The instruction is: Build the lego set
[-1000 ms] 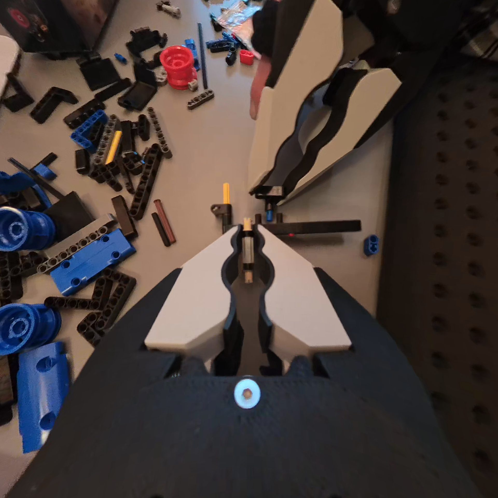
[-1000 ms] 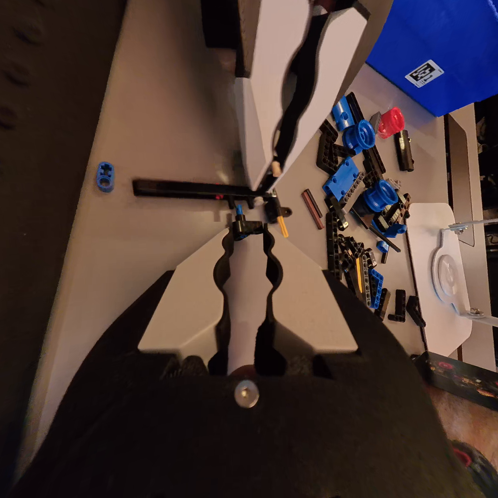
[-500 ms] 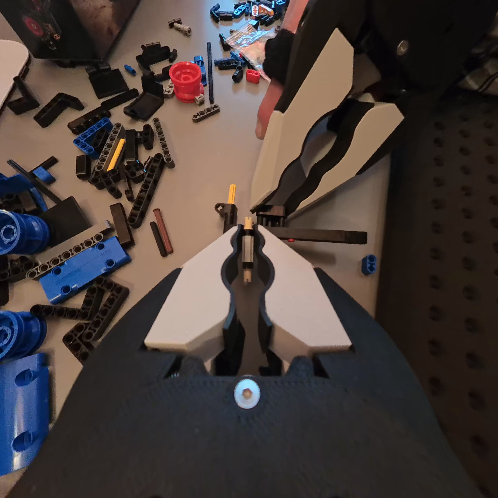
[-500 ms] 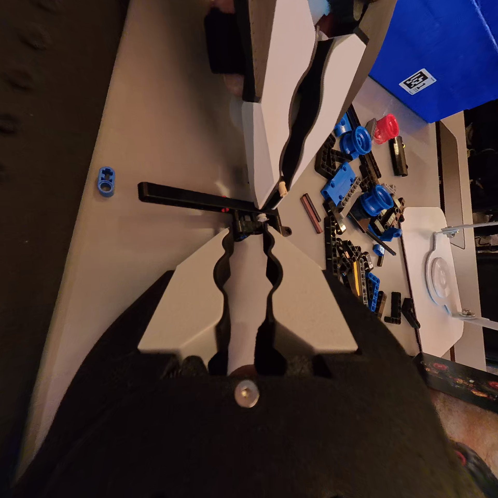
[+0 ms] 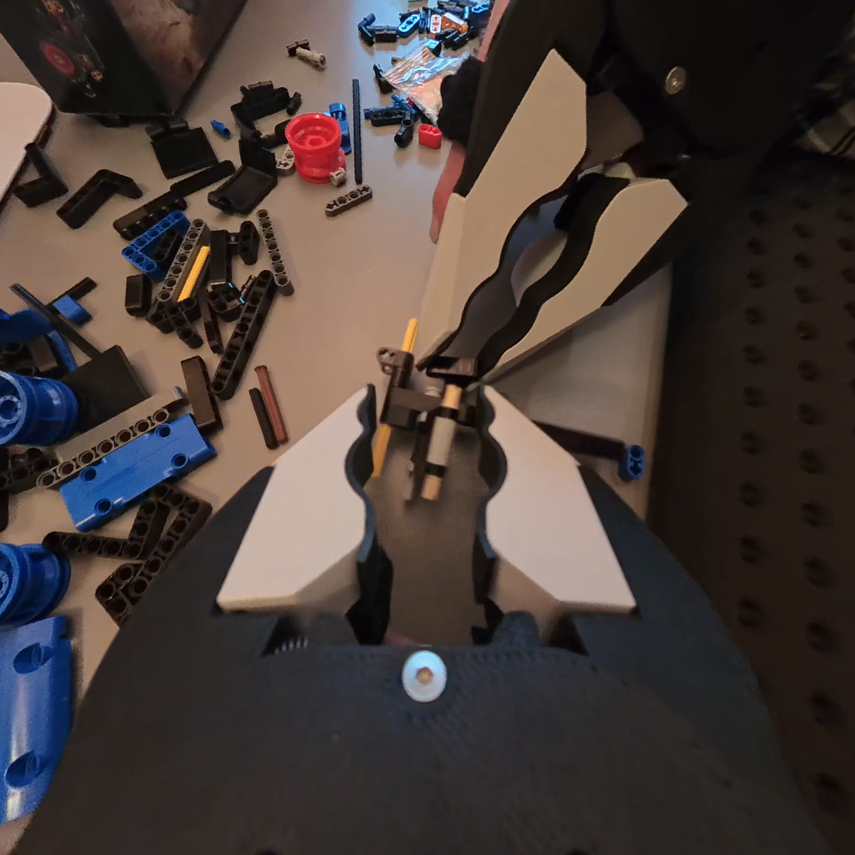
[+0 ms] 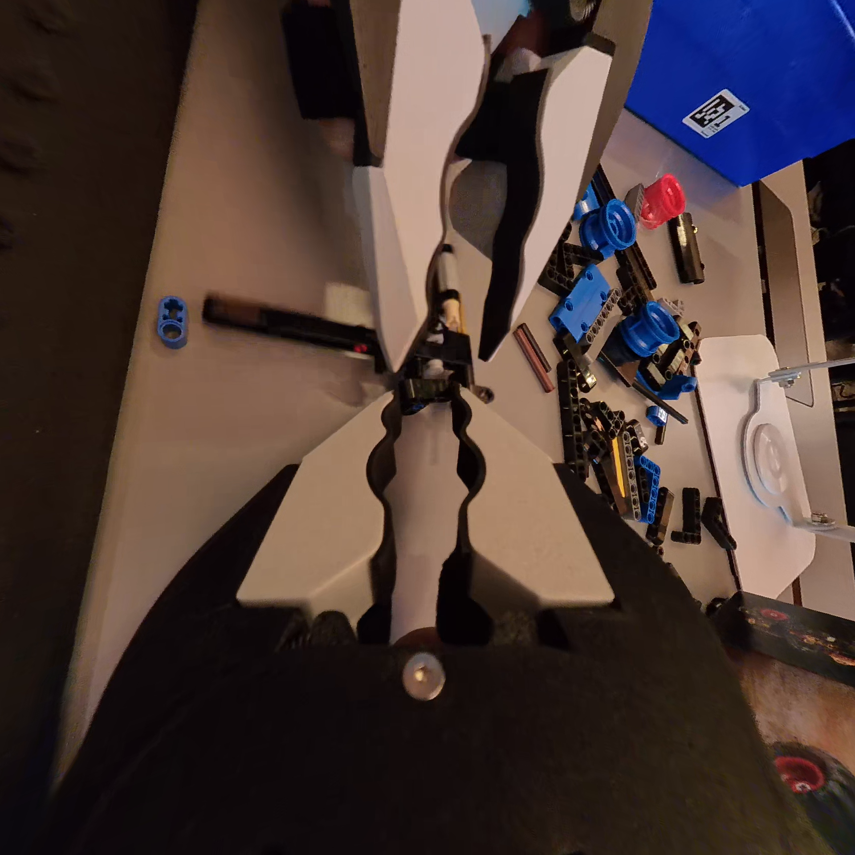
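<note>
A small assembly, a black connector [image 5: 407,407] with a grey and tan axle pin [image 5: 439,439] and a yellow axle [image 5: 384,444], hangs between both grippers. My right gripper [image 6: 428,398] is shut on the black connector [image 6: 423,388]; it enters the left wrist view from the upper right [image 5: 451,370]. My left gripper [image 5: 424,393] is open, its fingers [image 5: 314,499] apart on either side of the axle pin. In the right wrist view it comes down from the top [image 6: 442,361] with the pin [image 6: 448,273] in its gap.
A long black beam [image 6: 287,324] and a small blue connector [image 6: 172,322] lie near the table's edge. Loose black and blue parts, blue wheels [image 5: 27,407], a red wheel [image 5: 314,145] and a blue box [image 6: 749,69] crowd the other side. A dark perforated mat [image 5: 763,416] borders the table. Less than 4 cm separates the two grippers' tips.
My left gripper has opened and let go of the grey axle pin, which now sits on the black connector held by my right gripper. Both grippers have moved closer together.
</note>
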Motion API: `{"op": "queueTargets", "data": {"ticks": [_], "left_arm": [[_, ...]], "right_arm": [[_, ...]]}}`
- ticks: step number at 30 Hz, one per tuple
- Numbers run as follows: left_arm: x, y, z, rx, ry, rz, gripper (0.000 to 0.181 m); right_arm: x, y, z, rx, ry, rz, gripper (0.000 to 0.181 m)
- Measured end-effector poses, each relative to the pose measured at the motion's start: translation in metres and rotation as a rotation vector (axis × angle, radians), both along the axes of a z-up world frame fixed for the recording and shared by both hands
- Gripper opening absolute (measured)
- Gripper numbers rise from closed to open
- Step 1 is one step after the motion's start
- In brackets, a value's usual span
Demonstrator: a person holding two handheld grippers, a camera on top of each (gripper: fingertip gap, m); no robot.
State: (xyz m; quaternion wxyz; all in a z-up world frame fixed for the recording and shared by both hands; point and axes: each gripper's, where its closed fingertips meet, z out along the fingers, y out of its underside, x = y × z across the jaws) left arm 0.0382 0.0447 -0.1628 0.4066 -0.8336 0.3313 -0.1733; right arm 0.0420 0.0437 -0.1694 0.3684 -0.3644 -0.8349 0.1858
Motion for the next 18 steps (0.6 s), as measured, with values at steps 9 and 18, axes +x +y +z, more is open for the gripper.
{"op": "queueTargets", "data": {"ticks": [9,18], "left_arm": [[-0.008,-0.011,0.003,-0.034,0.006,-0.034,0.066],[-0.006,-0.037,-0.019,-0.096,0.147,-0.127,0.079]], "right_arm": [[0.0,-0.002,0.0,0.003,0.005,0.009,0.021],[0.001,-0.007,0.0,0.01,0.008,0.035,0.021]]}}
